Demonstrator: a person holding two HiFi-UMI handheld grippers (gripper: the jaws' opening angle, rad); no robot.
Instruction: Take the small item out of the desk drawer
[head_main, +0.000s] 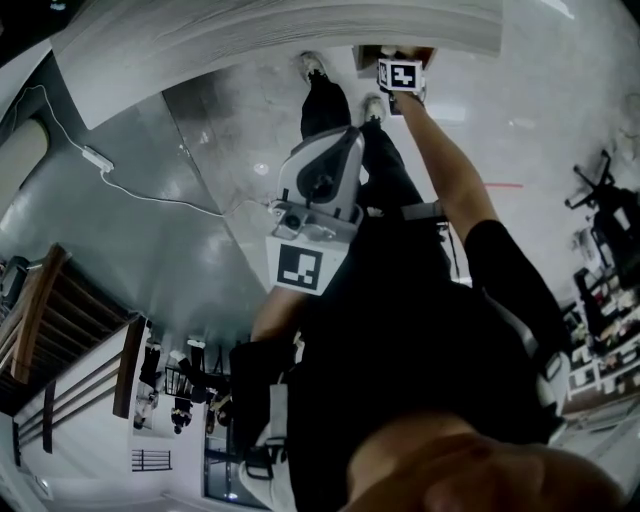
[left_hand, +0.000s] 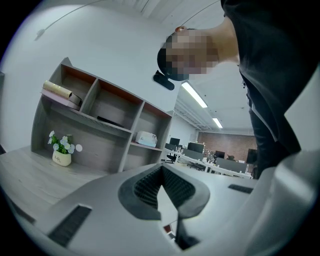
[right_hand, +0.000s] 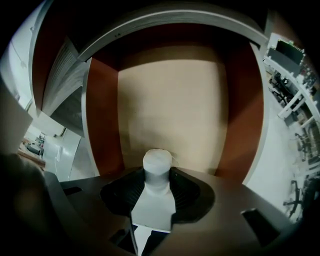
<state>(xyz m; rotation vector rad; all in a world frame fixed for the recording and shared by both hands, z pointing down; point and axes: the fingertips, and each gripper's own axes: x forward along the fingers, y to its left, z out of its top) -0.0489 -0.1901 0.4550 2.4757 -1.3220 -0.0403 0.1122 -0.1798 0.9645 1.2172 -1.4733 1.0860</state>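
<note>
**Hovering wide-jawed over the small white item (right_hand: 157, 162) in the open drawer (right_hand: 102, 120)**

The pale desk (head_main: 270, 40) is stretching across the head view from 10 to 1 o'clock. The person, in dark clothing, is reaching the right arm toward it. The drawer is sitting open under the desk edge at 12 o'clock, showing red-brown walls and a beige floor in the right gripper view.

The right gripper (head_main: 401, 78) is pointing steeply down into the drawer, its marker cube facing the head camera. Its jaws are standing wide apart and gripping nothing. The item, a short white cylinder, is sitting on the drawer floor between the fingertips. One ribbed pad (right_hand: 122, 192) is lying close at its 9 o'clock and the other close at its 3 o'clock, with no squeeze showing.

The left gripper (head_main: 330, 165) is hanging near the middle of the head view, well apart from the drawer. Its jaws are meeting at the tips with nothing between them. It is facing a shelf unit (left_hand: 100, 125) and a small flower pot (left_hand: 61, 158).
</note>
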